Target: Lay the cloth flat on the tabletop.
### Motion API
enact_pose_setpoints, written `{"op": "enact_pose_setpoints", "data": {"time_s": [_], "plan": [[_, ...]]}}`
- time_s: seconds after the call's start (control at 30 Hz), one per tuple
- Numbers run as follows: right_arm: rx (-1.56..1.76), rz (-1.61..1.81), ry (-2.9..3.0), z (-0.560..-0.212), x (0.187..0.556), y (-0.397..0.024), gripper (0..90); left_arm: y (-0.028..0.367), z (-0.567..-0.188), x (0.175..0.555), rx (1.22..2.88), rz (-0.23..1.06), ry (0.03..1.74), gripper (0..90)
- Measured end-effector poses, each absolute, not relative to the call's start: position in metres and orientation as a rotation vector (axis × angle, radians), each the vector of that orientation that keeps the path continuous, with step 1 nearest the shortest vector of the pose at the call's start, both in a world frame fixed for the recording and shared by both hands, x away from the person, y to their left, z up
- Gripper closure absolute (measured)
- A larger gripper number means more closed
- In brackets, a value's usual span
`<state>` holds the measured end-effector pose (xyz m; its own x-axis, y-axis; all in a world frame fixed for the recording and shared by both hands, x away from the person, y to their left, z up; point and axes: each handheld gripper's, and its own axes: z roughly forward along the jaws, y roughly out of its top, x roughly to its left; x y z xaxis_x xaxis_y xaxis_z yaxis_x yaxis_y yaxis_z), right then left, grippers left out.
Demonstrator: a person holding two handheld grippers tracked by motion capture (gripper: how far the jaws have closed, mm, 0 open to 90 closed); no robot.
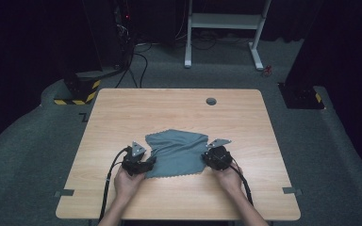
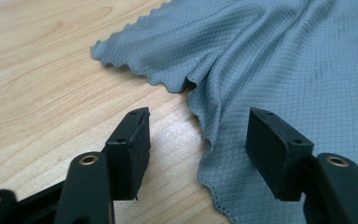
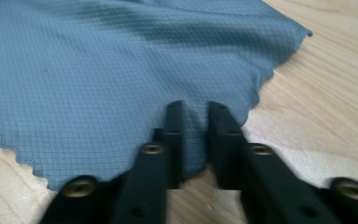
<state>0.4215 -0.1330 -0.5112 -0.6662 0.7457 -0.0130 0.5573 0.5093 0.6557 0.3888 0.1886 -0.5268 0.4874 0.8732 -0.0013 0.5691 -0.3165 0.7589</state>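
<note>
A grey-blue waffle-textured cloth (image 1: 176, 150) with a scalloped edge lies rumpled on the wooden table (image 1: 169, 108), near the front middle. My left gripper (image 1: 150, 162) is at the cloth's left side. In the left gripper view its jaws (image 2: 198, 126) stand open and straddle the cloth's (image 2: 270, 60) wavy edge without pressing it. My right gripper (image 1: 206, 157) is at the cloth's right side. In the right gripper view its jaws (image 3: 196, 109) are nearly together, pinching a fold of the cloth (image 3: 98, 70) at its edge.
A round cable hole (image 1: 211, 101) sits at the table's far middle. Grey tape marks (image 1: 64, 192) (image 1: 291, 190) lie near the front corners. Beyond the table stand a white frame (image 1: 224, 23) and a black-and-yellow striped base (image 1: 78, 92) on grey carpet.
</note>
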Motion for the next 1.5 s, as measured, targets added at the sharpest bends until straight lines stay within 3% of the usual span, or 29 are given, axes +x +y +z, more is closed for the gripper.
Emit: {"op": "enact_pose_setpoints", "data": {"time_s": [0.23,0.5,0.67,0.93,1.13,1.2,1.33,1.37,1.5], "plan": [[1.010,0.905,2.477,-0.501,0.422,-0.120,90.0,0.188,-0.527,0.389,2.022,0.549,1.183,39.2],[0.960,0.842,2.520,-0.492,0.442,-0.075,89.7,0.188,-0.527,0.389,2.022,0.548,1.184,39.0],[0.990,0.832,2.548,-0.505,0.447,-0.065,78.0,0.188,-0.527,0.389,2.023,0.549,1.184,38.9],[0.967,0.979,2.478,-0.484,0.418,-0.089,76.6,0.188,-0.527,0.389,2.022,0.548,1.185,38.8],[0.892,0.974,2.520,-0.496,0.405,-0.076,69.7,0.188,-0.527,0.389,2.021,0.547,1.185,38.8],[0.888,0.994,2.532,-0.505,0.406,-0.062,62.7,0.188,-0.527,0.389,2.022,0.548,1.185,38.7],[0.885,0.974,2.521,-0.510,0.408,-0.051,68.2,0.188,-0.527,0.389,2.022,0.548,1.186,38.7],[0.879,0.954,2.518,-0.511,0.409,-0.051,81.2,0.188,-0.527,0.389,2.022,0.548,1.186,38.7],[0.877,0.966,2.486,-0.504,0.405,-0.062,87.8,0.188,-0.527,0.389,2.021,0.548,1.185,38.6]]}}
